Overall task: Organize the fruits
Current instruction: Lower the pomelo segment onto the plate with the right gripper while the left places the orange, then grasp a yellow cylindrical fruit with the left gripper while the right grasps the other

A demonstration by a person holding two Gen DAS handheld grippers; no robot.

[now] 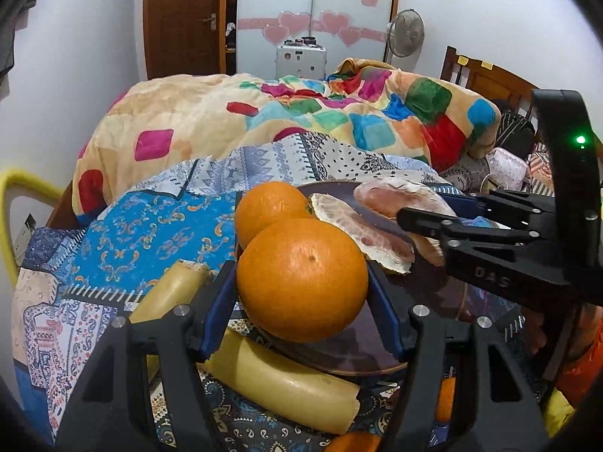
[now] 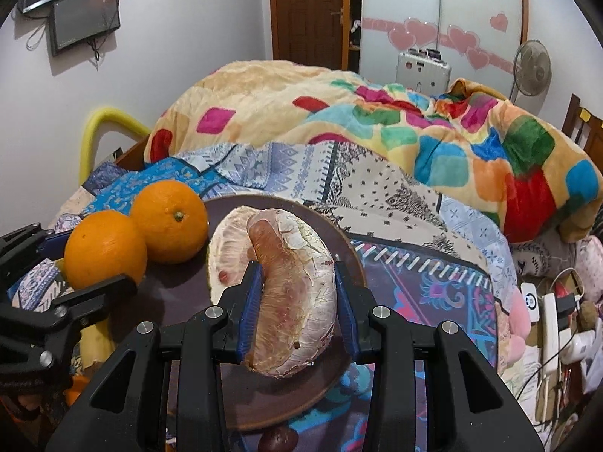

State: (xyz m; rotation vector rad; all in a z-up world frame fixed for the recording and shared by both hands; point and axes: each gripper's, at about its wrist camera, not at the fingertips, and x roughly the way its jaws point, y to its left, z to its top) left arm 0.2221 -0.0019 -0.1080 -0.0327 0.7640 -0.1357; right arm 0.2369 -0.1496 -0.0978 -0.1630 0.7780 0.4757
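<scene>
Left hand-held gripper (image 1: 301, 282) clamped around near orange (image 1: 301, 280): firm, smooth, best held mid-girth. Right hand-held gripper (image 2: 297, 301) pinching pomelo segment (image 2: 294, 290): soft, tear-prone, best held lightly across middle.

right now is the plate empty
No, the plate holds two oranges and two pomelo pieces, seen in the right wrist view.

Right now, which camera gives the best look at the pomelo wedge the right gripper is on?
The right wrist view: the pomelo wedge fills the centre between the right gripper's blue pads. The left wrist view shows it small, partly behind that gripper.
</scene>
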